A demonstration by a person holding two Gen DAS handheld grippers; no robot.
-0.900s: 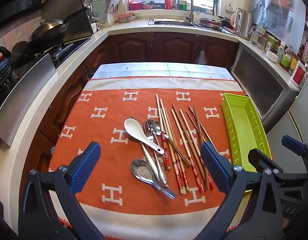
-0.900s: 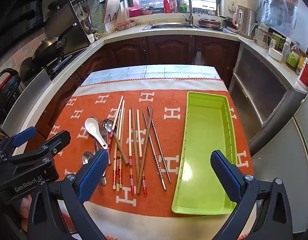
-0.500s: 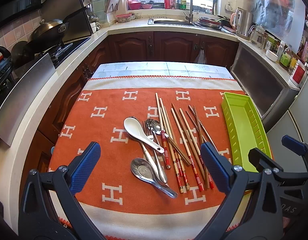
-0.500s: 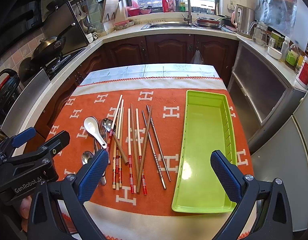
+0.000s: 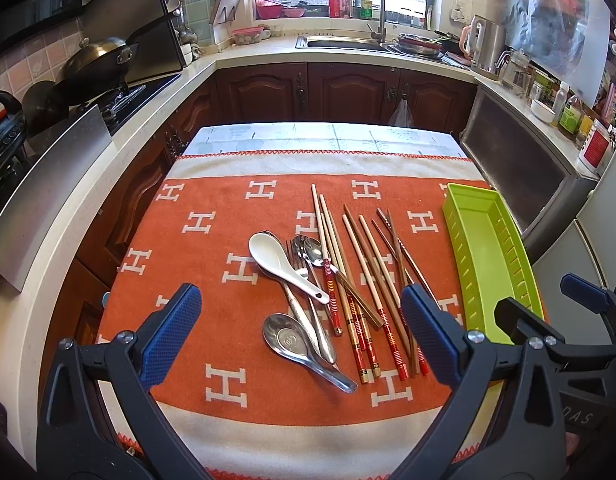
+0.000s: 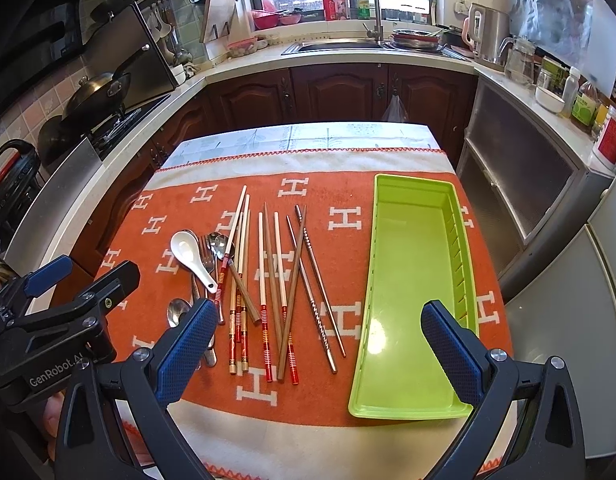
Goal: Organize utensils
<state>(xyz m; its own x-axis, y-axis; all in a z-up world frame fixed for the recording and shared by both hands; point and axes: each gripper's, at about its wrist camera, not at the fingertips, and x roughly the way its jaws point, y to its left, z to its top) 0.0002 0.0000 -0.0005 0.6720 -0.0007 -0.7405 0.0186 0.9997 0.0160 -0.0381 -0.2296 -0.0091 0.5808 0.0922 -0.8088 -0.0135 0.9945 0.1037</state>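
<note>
A pile of utensils lies on the orange cloth [image 5: 212, 248]: a white ceramic spoon [image 5: 278, 264], a metal spoon [image 5: 296, 342], a fork [image 5: 298, 264], several wooden chopsticks [image 5: 372, 272] and metal chopsticks [image 6: 316, 284]. An empty green tray [image 6: 412, 272] lies to their right and also shows in the left wrist view [image 5: 488, 248]. My left gripper [image 5: 304, 332] is open and empty above the near end of the spoons. My right gripper [image 6: 320, 352] is open and empty above the chopstick ends and the tray's near end.
The table stands in a kitchen, with a stove and wok [image 5: 96, 64] on the left counter, a sink [image 5: 340, 42] at the back and a steel cabinet [image 5: 520, 168] close on the right. The cloth's near edge hangs over the table front.
Both grippers have stayed open and almost still. The right wrist view has shifted slightly nearer the table. No utensil has moved.
</note>
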